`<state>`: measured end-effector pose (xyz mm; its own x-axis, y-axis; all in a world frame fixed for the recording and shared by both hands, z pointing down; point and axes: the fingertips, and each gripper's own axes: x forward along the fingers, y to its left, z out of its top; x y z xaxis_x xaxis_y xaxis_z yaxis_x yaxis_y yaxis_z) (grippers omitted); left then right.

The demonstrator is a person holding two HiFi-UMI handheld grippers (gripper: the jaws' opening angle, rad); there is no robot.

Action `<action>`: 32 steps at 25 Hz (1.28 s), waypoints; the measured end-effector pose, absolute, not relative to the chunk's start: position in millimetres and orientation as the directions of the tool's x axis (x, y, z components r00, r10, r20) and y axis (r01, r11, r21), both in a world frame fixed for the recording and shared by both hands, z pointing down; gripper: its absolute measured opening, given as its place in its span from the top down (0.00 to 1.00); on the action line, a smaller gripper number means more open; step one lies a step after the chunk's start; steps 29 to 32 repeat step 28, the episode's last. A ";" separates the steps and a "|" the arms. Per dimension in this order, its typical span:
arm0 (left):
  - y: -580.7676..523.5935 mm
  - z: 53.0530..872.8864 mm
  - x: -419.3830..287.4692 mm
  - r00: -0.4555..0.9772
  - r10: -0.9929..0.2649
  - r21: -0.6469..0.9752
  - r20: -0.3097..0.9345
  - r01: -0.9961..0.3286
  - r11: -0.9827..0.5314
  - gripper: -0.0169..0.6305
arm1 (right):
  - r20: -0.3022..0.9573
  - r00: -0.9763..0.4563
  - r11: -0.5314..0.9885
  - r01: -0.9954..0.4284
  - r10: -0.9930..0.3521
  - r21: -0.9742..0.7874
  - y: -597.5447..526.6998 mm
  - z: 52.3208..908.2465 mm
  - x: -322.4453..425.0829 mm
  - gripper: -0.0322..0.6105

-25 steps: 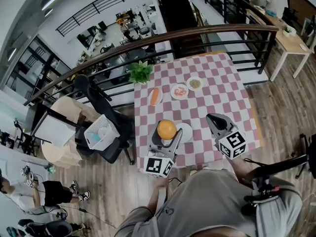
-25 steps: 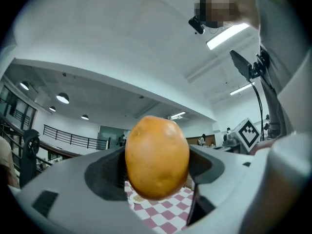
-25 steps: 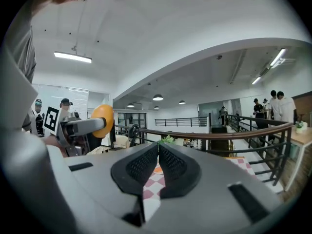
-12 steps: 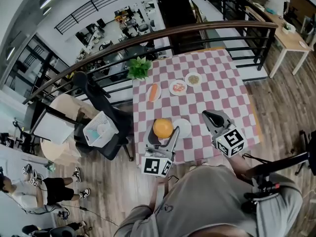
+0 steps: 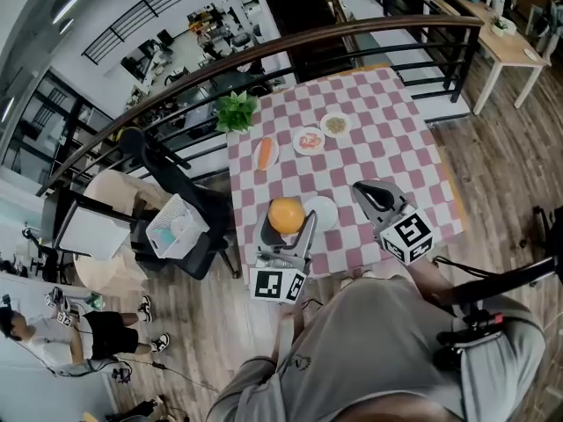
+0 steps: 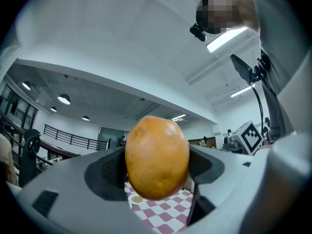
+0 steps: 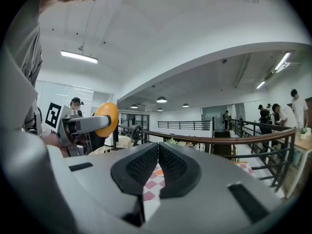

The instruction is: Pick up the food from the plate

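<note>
In the head view, the left gripper (image 5: 287, 225) clamps an orange fruit (image 5: 287, 214), lifted just left of the white plate (image 5: 322, 213) on the checkered table (image 5: 387, 139). The fruit hides the jaw tips. The right gripper (image 5: 363, 190) hangs just right of the plate.

In the left gripper view, both jaws press the fruit, which blocks most of the table.

In the right gripper view, the jaws meet with nothing between them, and they hide the plate.

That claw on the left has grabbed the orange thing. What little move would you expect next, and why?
Probably a short carry: move the left gripper sideways, clear of the white plate, jaws shut. The orange fruit is clamped between its jaws and held up off the checked table, so the pick looks done. The right gripper is shut and empty.
</note>
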<state>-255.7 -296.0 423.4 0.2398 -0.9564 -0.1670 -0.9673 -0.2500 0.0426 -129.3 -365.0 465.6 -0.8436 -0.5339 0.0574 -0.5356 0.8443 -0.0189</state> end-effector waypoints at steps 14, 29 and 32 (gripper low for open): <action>-312.3 414.9 -240.4 0.276 -0.944 0.040 -0.183 -0.957 -0.288 0.41 | 0.048 -0.840 0.841 -0.541 -0.540 -0.009 -369.6 450.9 -130.0 0.92; -305.7 423.2 -238.7 0.311 -0.940 0.040 -0.142 -0.947 -0.319 0.41 | 0.071 -0.849 0.851 -0.526 -0.524 -0.003 -368.5 445.4 -133.2 0.93; -305.7 423.2 -238.7 0.311 -0.940 0.040 -0.142 -0.947 -0.319 0.41 | 0.071 -0.849 0.851 -0.526 -0.524 -0.003 -368.5 445.4 -133.2 0.93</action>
